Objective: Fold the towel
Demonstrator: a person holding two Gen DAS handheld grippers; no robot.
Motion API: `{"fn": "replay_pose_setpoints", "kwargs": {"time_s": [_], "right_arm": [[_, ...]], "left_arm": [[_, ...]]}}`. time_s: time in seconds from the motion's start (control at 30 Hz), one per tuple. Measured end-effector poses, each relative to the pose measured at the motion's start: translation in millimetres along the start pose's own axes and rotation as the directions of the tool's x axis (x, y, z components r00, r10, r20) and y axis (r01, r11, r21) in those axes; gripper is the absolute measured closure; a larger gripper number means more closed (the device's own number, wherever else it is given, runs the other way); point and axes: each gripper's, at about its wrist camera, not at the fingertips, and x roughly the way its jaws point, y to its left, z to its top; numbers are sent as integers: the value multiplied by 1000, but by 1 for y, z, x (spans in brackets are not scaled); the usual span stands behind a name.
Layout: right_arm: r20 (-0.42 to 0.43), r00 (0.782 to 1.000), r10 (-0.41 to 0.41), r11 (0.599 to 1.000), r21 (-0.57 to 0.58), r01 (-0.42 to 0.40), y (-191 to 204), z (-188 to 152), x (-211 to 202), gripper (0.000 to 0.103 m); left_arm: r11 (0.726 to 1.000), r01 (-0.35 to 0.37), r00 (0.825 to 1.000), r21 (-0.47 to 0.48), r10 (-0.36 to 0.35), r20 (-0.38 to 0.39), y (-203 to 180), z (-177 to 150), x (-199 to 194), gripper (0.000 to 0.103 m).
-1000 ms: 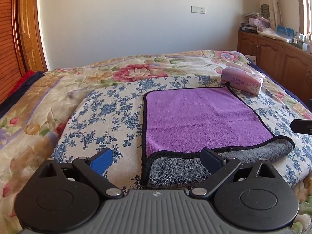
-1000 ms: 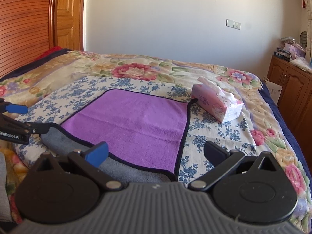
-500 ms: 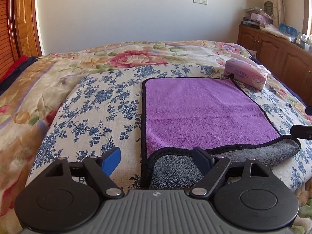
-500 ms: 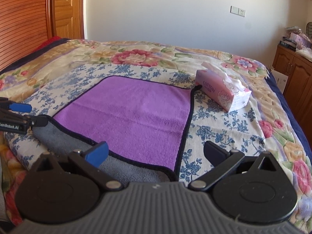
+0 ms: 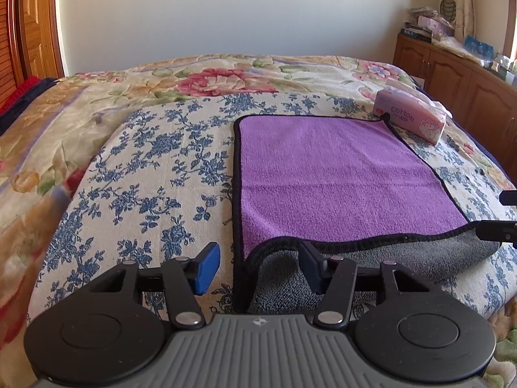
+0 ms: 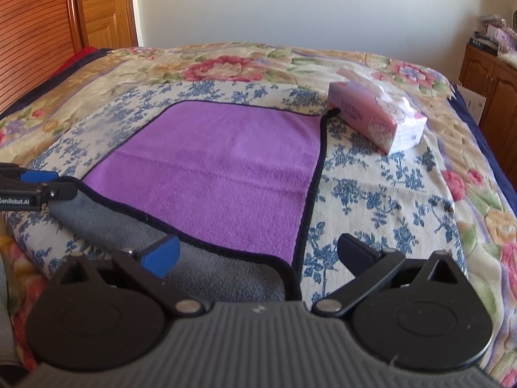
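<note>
A purple towel [image 5: 336,177] with black trim lies flat on the bed; its near edge is turned over, showing a grey underside [image 5: 404,258]. It also shows in the right wrist view [image 6: 219,174]. My left gripper [image 5: 260,271] is open, its fingers on either side of the towel's near left corner. My right gripper [image 6: 258,253] is open, its fingers on either side of the near right corner. Each gripper's tip appears at the edge of the other's view: the right one [image 5: 497,229], the left one [image 6: 38,187].
A pink tissue pack [image 5: 410,119] lies at the towel's far right corner, also in the right wrist view [image 6: 374,119]. The bed has a blue-flowered cloth [image 5: 155,174] over a floral blanket. A wooden cabinet [image 5: 452,71] stands right; a wooden door [image 6: 100,6] left.
Both grippers have moved forward and down toward the towel's near edge, so the towel looks larger and nearer. Both stay open; the towel has not moved.
</note>
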Motion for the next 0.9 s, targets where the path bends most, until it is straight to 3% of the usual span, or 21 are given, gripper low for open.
{"fn": "replay_pose_setpoints", "kwargs": {"time_s": [0.4, 0.47, 0.73, 0.9], "right_arm": [[-105, 993, 48, 998, 33, -45, -4, -5, 11, 1], [-116, 991, 60, 997, 44, -56, -5, -6, 11, 12], [-148, 985, 92, 994, 69, -82, -10, -6, 14, 19], [-158, 982, 107, 993, 73, -97, -10, -7, 14, 31]], "left_arm": [[1000, 19, 999, 7, -19, -46, -3, -5, 5, 62], [1000, 22, 998, 6, -22, -51, -3, -5, 6, 63], [1000, 23, 997, -6, -24, -67, -1, -6, 8, 63], [1000, 26, 997, -6, -26, -69, -1, -6, 7, 64]]}}
